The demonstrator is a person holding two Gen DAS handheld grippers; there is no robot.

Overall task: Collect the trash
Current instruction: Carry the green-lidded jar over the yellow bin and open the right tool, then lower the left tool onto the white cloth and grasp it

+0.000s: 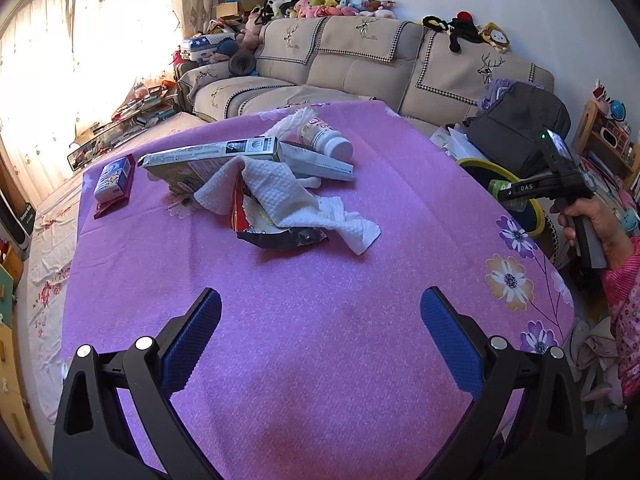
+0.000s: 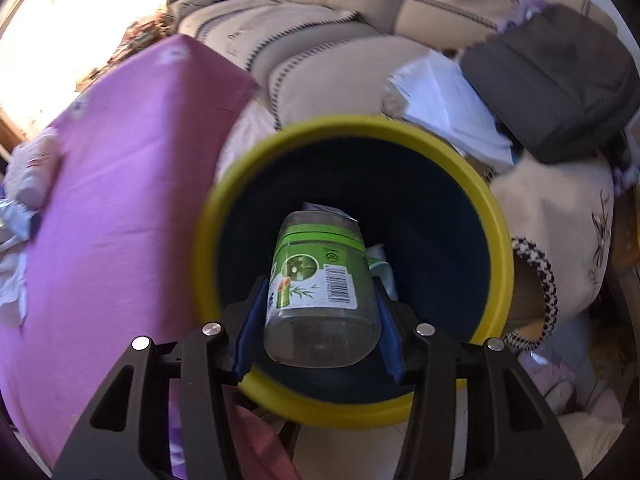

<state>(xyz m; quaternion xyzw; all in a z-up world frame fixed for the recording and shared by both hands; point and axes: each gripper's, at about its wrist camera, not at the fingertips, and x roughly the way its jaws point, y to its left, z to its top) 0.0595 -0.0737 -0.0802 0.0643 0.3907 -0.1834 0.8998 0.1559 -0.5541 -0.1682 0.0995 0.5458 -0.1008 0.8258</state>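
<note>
The jaws of the right gripper (image 2: 318, 304) clamped a green-labelled bottle (image 2: 320, 292) over the yellow-rimmed bin (image 2: 496, 216), the left gripper (image 1: 320, 340) gaped empty, and a pile of trash (image 1: 256, 184) remained on the bench (image 1: 400, 220).

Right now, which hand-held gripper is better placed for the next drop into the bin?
The right. The right hand-held gripper already clamps the green-labelled bottle over the mouth of the yellow-rimmed bin. The left hand-held gripper stands open and empty above the pink tablecloth, short of the trash pile.
</note>
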